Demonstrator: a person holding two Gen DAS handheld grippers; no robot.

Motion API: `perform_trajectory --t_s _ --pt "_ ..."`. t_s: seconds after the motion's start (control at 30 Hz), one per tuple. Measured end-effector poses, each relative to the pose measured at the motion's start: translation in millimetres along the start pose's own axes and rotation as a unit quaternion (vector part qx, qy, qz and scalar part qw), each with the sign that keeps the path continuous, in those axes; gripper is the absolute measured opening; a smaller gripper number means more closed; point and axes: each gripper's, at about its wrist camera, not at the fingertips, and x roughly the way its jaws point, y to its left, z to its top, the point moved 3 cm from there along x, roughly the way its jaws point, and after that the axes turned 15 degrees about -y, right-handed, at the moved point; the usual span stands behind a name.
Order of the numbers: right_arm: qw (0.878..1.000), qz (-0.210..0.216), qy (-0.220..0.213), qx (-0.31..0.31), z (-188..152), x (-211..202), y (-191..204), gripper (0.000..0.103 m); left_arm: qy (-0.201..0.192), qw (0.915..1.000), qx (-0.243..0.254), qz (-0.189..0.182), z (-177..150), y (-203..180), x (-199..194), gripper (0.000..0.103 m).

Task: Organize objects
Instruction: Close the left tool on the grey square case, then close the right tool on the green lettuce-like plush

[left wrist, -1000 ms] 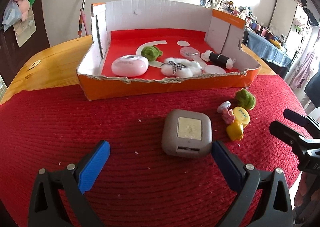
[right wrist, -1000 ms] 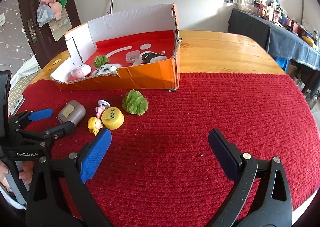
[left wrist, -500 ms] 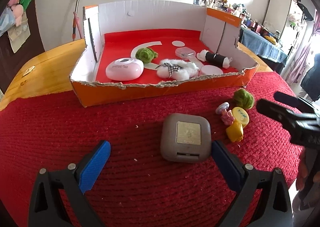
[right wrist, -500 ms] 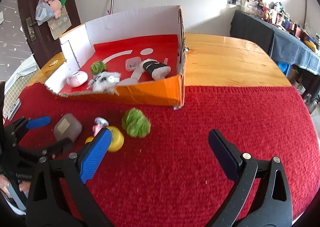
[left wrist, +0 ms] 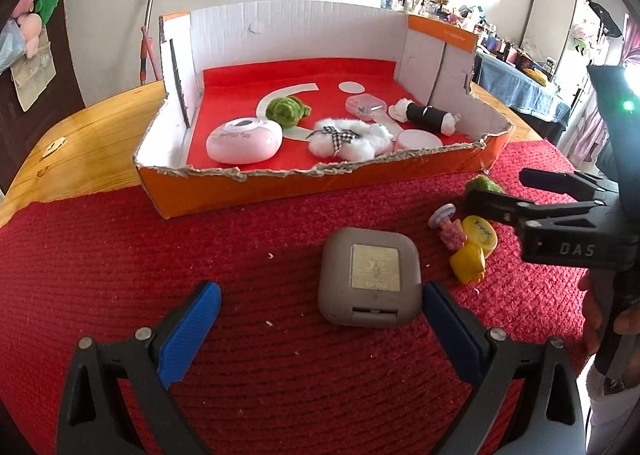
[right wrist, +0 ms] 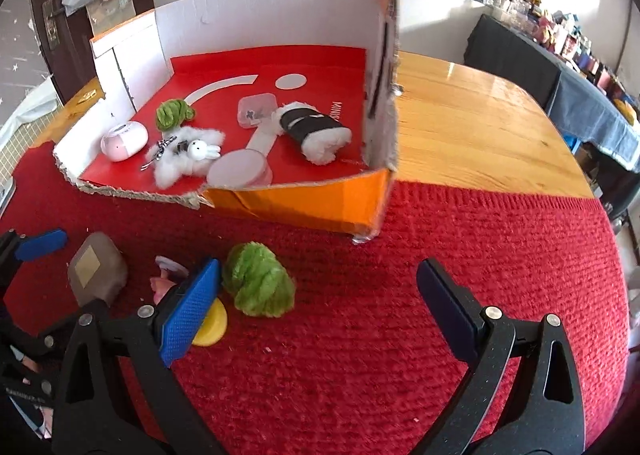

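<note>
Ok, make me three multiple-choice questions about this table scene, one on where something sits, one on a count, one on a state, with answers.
1. Where is the grey square rounded case?
A. inside the orange cardboard box
B. on the red woven mat
C. on bare wood

2. How many fuzzy green balls are visible in the right wrist view?
A. one
B. two
C. four

3. How are the left tongs?
A. open
B. shut on the case
C. shut on nothing

Answers:
1. B, it lies on the red woven mat in front of the orange cardboard box.
2. B, one in the box, one on the mat.
3. A, the blue pads stand wide apart.
</note>
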Motion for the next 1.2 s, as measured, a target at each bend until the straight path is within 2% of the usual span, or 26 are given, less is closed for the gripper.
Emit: perform_trajectory --t_s 0.17,0.47,0.6,0.73,0.8,0.87,1.0,1.07,1.2 --pt "1.000 0.017 0.000 0.003 -10 -14 -14 0.099 -0.003 0.9999 -0.002 -0.011 1 0 -1 0.100" --pt "0.999 0.038 -0.014 -0.015 -2 -17 -12 0.099 -0.011 0.9993 0.015 -0.032 4 -8 0 0.087" --pt "0.998 0.050 -0.012 -0.033 -1 -10 -1 0.095 -0.014 0.9989 0.023 -0.038 5 -11 1 0.075" --pt "0.997 0.068 -0.015 -0.045 1 -10 6 0.082 -0.016 0.9978 0.030 -0.056 5 -15 0 0.061" --pt "0.996 0.074 -0.016 -0.045 1 -10 7 0.072 -0.017 0.9973 0.033 -0.063 5 -17 -1 0.052" --pt "0.995 0.089 -0.014 -0.037 1 -9 7 0.058 -0.018 0.9972 0.037 -0.063 4 -19 -2 0.052" --pt "0.993 0.119 -0.005 -0.021 0 -9 9 0.046 -0.019 0.9969 0.036 -0.068 4 -21 -4 0.052" --pt "0.991 0.137 0.003 -0.002 0 -8 7 0.034 -0.021 0.9967 0.032 -0.072 5 -22 -6 0.052" --pt "0.986 0.163 0.012 0.040 -1 -6 0 0.032 -0.029 0.9966 0.032 -0.071 7 -22 -14 0.052"
